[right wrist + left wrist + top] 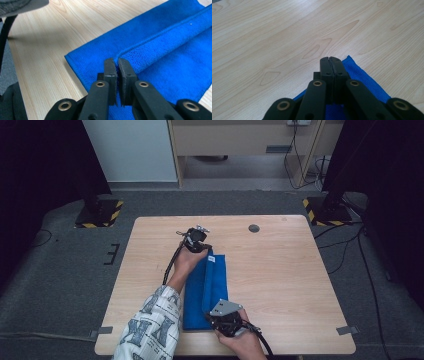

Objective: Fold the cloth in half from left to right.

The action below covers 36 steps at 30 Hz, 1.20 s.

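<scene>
A blue cloth [205,285] lies lengthwise on the wooden table [285,270], with its right part folded over in a long flap. At the cloth's far end, my left gripper [202,247] is shut on a corner. In the left gripper view the jaws [330,58] are pressed together, and the cloth [362,75] pokes out beside and beneath them. At the near end, my right gripper [212,316] is shut on the flap's hemmed edge. In the right gripper view that edge of the cloth [170,50] runs in between the nearly closed jaws [116,61].
A small dark round hole [254,228] sits near the table's far edge. Bare wood stretches to the right and left of the cloth. Two stands with yellow-and-black bases [100,212] [325,210] and loose cables are on the floor beyond the table.
</scene>
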Motion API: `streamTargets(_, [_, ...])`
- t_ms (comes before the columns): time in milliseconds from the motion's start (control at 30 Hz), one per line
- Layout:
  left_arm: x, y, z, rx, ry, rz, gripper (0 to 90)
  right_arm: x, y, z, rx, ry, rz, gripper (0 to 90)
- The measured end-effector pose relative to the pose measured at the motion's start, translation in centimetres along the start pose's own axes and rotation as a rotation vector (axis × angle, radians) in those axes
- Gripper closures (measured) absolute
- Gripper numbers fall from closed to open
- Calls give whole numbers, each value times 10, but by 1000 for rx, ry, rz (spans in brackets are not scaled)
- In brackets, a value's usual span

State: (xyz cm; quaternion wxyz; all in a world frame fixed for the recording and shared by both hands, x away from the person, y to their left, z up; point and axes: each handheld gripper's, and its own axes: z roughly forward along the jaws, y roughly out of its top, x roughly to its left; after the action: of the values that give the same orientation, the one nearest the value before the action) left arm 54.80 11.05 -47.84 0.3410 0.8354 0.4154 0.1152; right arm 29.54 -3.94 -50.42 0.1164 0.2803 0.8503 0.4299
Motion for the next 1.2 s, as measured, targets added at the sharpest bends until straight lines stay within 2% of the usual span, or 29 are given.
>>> streamTargets(367, [-3, -1, 6, 2, -13, -1, 891, -6, -9, 1, 43, -2, 9, 835])
streamTargets(700, [-8, 2, 9, 2, -20, -1, 892, -9, -9, -7, 42, -13, 16, 838])
streamTargets(767, [-9, 2, 11, 4, -25, -1, 889, -10, -11, -6, 52, -12, 18, 820])
streamTargets(867, [-12, 2, 13, -3, -58, -8, 847, -11, -14, -5, 65, -15, 29, 750])
streamTargets(1033, [-14, 2, 12, -3, -64, 7, 786, -17, -18, -9, 87, -42, 60, 626])
streamTargets(1200, [-16, 2, 11, -7, -89, 8, 775, -22, -21, -12, 98, -60, 82, 573])
